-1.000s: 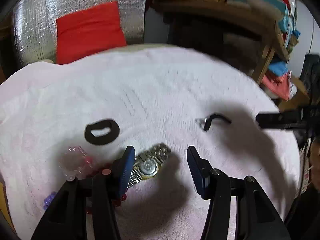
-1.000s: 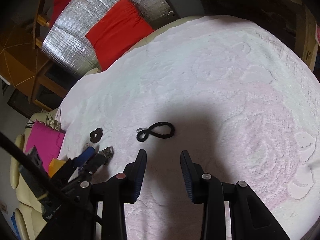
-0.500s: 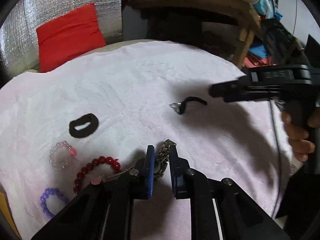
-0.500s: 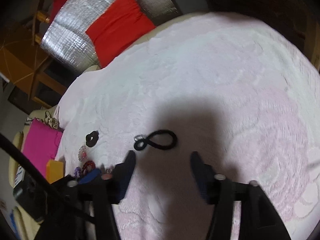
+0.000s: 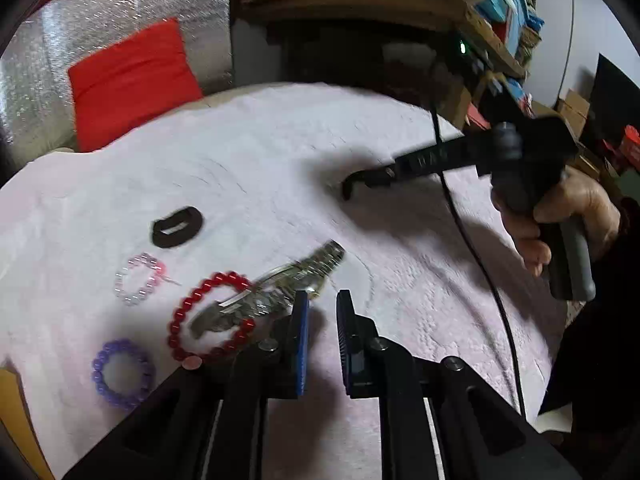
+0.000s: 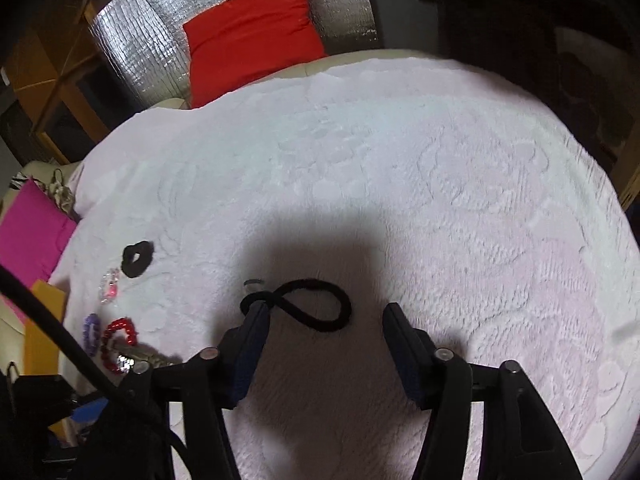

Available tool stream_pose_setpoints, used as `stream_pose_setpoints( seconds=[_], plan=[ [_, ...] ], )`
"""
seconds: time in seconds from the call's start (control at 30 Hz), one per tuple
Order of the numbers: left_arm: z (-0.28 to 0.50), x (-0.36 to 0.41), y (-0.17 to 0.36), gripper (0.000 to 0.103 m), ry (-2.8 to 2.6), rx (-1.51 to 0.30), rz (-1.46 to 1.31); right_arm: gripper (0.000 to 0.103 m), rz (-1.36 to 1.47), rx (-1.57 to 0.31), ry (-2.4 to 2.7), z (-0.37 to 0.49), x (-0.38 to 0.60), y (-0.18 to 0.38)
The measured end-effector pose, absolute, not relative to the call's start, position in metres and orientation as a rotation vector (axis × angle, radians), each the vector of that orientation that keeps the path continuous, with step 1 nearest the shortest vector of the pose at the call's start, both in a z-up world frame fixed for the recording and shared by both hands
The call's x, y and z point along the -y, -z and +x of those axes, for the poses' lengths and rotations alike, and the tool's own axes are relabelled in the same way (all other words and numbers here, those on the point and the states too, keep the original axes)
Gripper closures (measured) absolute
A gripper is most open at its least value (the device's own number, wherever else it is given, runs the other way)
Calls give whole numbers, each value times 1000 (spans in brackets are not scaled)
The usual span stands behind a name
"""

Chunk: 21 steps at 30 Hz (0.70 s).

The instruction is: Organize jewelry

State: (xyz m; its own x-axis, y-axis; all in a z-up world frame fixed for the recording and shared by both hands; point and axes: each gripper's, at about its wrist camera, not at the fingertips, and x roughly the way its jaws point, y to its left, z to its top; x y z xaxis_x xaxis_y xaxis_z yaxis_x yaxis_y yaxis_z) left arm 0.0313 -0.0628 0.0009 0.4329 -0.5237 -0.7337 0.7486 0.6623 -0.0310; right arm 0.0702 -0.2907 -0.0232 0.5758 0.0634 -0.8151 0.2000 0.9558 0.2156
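A silver watch lies on the pink cloth, its strap across a red bead bracelet. My left gripper is just right of the watch, jaws almost together, and only cloth shows in the narrow gap. A black hair tie, twisted into a figure eight, lies between the fingers of my right gripper. Its jaws are closing, and the left fingertip touches the tie's knotted end. From the left wrist view, a hand holds the right gripper down at the tie.
Left of the watch lie a black scrunchie, a pale pink bead bracelet and a purple bead bracelet. A red cushion leans on silver foil behind the cloth. Cluttered shelves stand at the back right, and a cable crosses the cloth.
The left jaws closed on the watch, which now lies over the red bracelet beside the fingertips. The right gripper advanced to the black hair tie and now straddles it.
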Motion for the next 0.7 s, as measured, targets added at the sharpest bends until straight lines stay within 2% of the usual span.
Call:
stream_pose_setpoints(
  seconds=[0.07, 0.17, 0.23, 0.27, 0.33, 0.37, 0.63, 0.7],
  plan=[
    [32, 61, -4, 77, 784, -756, 328, 84, 303, -973, 90, 72, 290, 26],
    [35, 65, -4, 74, 773, -740, 329, 92, 334, -960, 92, 70, 292, 25],
    [37, 70, -3, 70, 773, -728, 335, 94, 359, -939, 88, 68, 296, 22],
    [37, 74, -2, 61, 771, -717, 349, 96, 372, -928, 85, 66, 299, 20],
    [38, 80, 0, 49, 764, -694, 377, 96, 403, -916, 78, 62, 305, 17],
    [37, 85, 1, 48, 765, -683, 392, 96, 427, -914, 76, 61, 309, 17],
    [44, 108, 22, 48, 765, -734, 483, 95, 515, -917, 66, 55, 331, 15],
    [47, 108, 20, 62, 764, -752, 462, 93, 542, -917, 61, 55, 335, 15]
  ],
)
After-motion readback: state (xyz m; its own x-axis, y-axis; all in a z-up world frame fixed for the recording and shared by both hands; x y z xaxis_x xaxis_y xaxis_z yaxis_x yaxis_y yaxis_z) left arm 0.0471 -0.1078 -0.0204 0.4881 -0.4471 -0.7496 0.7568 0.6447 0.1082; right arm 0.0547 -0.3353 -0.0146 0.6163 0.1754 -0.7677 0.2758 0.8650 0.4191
